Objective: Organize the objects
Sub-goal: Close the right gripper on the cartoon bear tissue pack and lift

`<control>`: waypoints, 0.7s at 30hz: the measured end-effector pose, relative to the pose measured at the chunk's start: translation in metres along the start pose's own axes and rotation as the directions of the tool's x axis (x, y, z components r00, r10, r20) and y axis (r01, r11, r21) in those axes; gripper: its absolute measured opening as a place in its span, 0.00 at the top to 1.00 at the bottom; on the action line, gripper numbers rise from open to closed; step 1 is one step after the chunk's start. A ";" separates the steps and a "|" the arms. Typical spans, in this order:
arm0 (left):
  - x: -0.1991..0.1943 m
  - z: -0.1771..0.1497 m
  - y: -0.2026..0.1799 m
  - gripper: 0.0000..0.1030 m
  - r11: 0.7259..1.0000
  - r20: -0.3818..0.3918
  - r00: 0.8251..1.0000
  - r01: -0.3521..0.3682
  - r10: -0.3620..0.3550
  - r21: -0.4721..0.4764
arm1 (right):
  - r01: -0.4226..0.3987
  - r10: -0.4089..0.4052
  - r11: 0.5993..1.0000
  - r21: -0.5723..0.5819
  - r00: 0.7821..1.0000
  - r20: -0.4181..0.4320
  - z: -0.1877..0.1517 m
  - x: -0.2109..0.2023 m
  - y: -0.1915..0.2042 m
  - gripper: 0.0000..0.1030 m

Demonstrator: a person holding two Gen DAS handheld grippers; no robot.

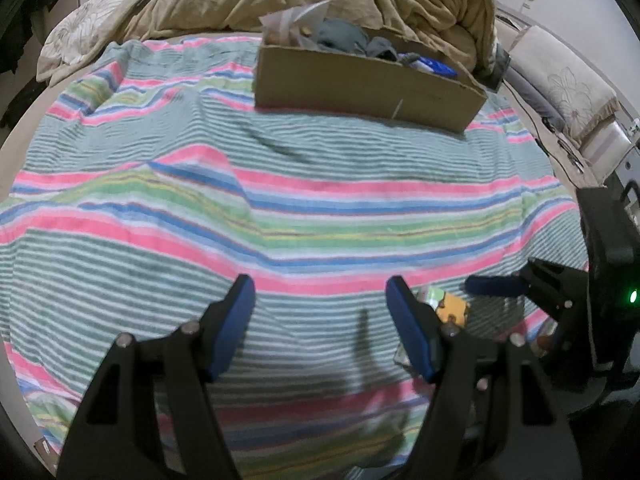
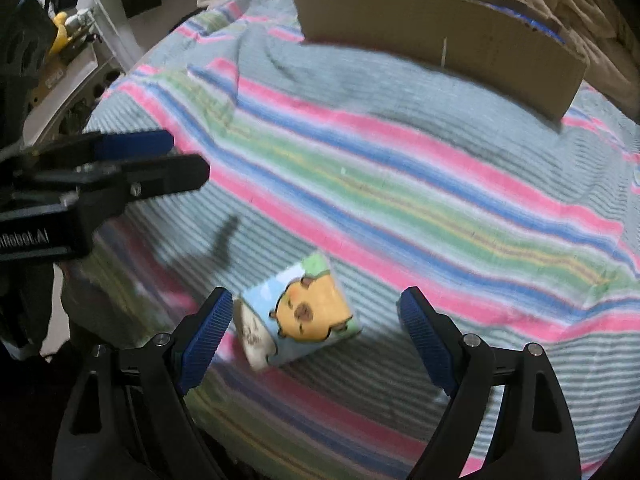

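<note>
I held the right gripper (image 2: 316,334) released, fingers straddling the cartoon packet (image 2: 298,314) without contact; left gripper (image 1: 320,320) released, empty.

Partly legible white lettering ending "Robot.AI" on the left gripper (image 2: 188,162) body, at left edge.

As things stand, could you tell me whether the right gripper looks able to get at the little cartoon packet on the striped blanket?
Probably yes: the right gripper is open, the cartoon packet lies between its jaws, and nothing covers it.
</note>
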State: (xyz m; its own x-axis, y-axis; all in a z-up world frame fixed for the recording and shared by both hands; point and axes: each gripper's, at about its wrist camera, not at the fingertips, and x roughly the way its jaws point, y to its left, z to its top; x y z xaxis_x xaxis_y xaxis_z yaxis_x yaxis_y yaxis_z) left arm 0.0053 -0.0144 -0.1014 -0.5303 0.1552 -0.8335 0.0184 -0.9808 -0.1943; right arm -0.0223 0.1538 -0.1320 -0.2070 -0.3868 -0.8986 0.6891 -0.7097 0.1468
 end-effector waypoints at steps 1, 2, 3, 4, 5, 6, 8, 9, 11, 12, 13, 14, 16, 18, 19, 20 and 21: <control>0.000 0.000 0.000 0.32 1.000 0.001 1.000 0.001 -0.001 -0.001 | -0.001 0.000 1.000 -0.014 1.000 -0.009 -0.002 0.001 0.003 0.15; -0.001 0.000 0.000 0.32 1.000 0.001 1.000 0.002 -0.002 -0.001 | -0.001 0.001 1.000 -0.024 1.000 -0.013 -0.003 0.002 0.004 0.15; -0.001 0.000 0.001 0.32 1.000 0.002 1.000 0.003 -0.003 -0.002 | -0.002 0.001 0.999 -0.035 1.000 -0.018 -0.004 0.003 0.006 0.15; -0.001 0.000 0.001 0.32 1.000 0.002 1.000 0.003 -0.003 -0.002 | -0.001 0.000 0.999 -0.050 1.000 -0.024 -0.005 0.004 0.008 0.15; -0.001 0.000 0.001 0.32 1.000 0.001 1.000 0.004 -0.004 -0.002 | 0.001 -0.003 0.998 -0.060 1.000 -0.028 -0.005 0.006 0.010 0.14; 0.000 -0.001 0.001 0.32 1.000 -0.001 1.000 0.003 -0.003 -0.002 | 0.004 -0.007 0.997 -0.072 0.999 -0.033 -0.005 0.007 0.011 0.14; 0.000 0.000 0.001 0.32 1.000 -0.003 1.000 0.003 -0.003 -0.004 | 0.018 -0.023 0.995 -0.103 0.999 -0.042 -0.004 0.011 0.014 0.13; 0.000 0.000 0.002 0.32 1.000 -0.004 1.000 0.003 -0.003 -0.004 | 0.026 -0.031 0.993 -0.114 0.999 -0.045 -0.004 0.012 0.015 0.13; 0.000 0.002 0.002 0.32 1.000 -0.002 1.000 0.001 -0.001 -0.005 | 0.034 -0.040 0.992 -0.124 0.998 -0.047 -0.003 0.014 0.015 0.14; 0.000 0.002 0.002 0.32 1.000 -0.003 1.000 0.000 0.000 -0.005 | 0.033 -0.039 0.992 -0.118 0.998 -0.046 -0.003 0.014 0.013 0.16; 0.000 0.003 0.003 0.32 1.000 -0.004 1.000 -0.001 0.001 -0.006 | 0.035 -0.040 0.993 -0.108 0.998 -0.045 -0.002 0.013 0.011 0.24; 0.000 0.004 0.003 0.32 1.000 -0.005 1.000 -0.002 0.002 -0.006 | 0.041 -0.045 0.995 -0.094 0.998 -0.041 0.000 0.012 0.006 0.29; 0.001 0.006 0.002 0.32 1.000 -0.008 1.000 -0.005 0.005 -0.005 | 0.030 -0.032 0.997 -0.077 0.999 -0.035 0.002 0.009 0.001 0.30; 0.002 0.009 0.002 0.32 1.000 -0.006 1.000 -0.007 0.007 -0.005 | 0.034 -0.036 0.997 -0.069 0.999 -0.027 0.003 0.006 -0.003 0.31; 0.002 0.011 0.002 0.32 1.000 -0.005 1.000 -0.008 0.008 -0.004 | 0.035 -0.036 0.998 -0.060 0.999 -0.022 0.004 0.004 -0.007 0.31; 0.002 0.014 0.001 0.32 1.000 -0.004 1.000 -0.008 0.008 -0.002 | 0.035 -0.036 0.998 -0.053 0.999 -0.017 0.006 0.002 -0.010 0.31; 0.002 0.015 0.000 0.32 1.000 -0.002 1.000 -0.008 0.008 -0.001 | 0.036 -0.036 0.998 -0.044 0.999 -0.009 0.007 -0.001 -0.013 0.31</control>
State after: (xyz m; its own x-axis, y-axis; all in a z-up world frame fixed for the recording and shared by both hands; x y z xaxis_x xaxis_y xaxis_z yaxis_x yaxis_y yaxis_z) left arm -0.0087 -0.0164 -0.0950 -0.5284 0.1477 -0.8360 0.0234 -0.9819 -0.1882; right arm -0.0361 0.1593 -0.1295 -0.2253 -0.3557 -0.9070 0.7114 -0.6961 0.0963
